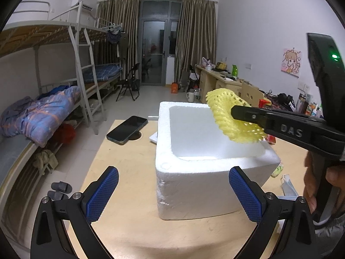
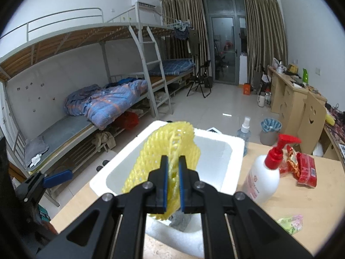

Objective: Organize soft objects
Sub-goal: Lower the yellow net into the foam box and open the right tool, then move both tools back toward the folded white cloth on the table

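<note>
The wooden table (image 1: 129,194) carries a white foam box (image 1: 194,185), open at the top and apparently empty, with a black phone (image 1: 127,129) lying just beside its left wall. Above the box's right side hangs a yellow foam net sleeve (image 2: 170,151), pinched flat in the right claw (image 2: 172,172), whose pads are clamped on its lower part. The left claw (image 1: 172,194) stands wide apart, empty, near the box's front wall. The net is light and springy: let go too near the rim, it may catch there or bounce out toward the lotion pump bottle (image 2: 265,177).
</note>
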A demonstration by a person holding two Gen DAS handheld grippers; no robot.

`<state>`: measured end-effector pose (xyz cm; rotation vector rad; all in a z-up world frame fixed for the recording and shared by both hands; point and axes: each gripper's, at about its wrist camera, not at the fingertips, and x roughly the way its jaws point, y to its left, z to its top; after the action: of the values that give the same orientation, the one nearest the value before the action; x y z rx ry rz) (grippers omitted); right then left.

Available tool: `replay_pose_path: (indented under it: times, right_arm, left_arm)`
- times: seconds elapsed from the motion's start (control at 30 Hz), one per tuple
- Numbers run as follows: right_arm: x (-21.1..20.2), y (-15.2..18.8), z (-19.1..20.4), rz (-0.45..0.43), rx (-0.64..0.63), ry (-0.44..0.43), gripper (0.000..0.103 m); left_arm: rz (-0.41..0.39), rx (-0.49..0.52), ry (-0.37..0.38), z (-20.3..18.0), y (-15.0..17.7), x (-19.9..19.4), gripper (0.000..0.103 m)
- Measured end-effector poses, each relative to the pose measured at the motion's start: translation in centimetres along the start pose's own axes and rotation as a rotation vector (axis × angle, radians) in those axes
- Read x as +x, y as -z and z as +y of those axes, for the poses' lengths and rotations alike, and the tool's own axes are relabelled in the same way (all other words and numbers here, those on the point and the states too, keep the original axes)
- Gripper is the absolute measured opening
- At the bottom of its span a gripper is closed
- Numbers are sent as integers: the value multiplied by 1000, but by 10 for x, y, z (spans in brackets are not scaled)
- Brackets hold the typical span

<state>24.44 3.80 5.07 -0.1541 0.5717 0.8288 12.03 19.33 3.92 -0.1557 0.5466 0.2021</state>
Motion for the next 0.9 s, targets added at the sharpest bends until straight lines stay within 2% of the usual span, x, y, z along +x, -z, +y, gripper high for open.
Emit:
replay_pose_path:
  times: [0.07,0.13,0.2,0.27,0.73,0.9]
  right_arm:
    - [2,0,-1,4,7,5,14]
    - [0,-2,-1,-5,4,11,29]
    - [-4,-2,-1,-22,1,23,67]
    - [-12,-2,-1,-56,7,35,82]
    - [-38,3,-5,-76,13,31,84]
    - [-61,11,-15,-97,33,104,98]
  left_arm:
    - [3,3,-3,0,1,1,102]
    - [2,2,-2,0,2,1,102]
    - [1,4,4,0,2,2,102]
    - [3,10,0,-2,4,2,102]
    - [-4,12,14,-10,7,0,102]
    - [-10,37,63,-28,9,-8,102]
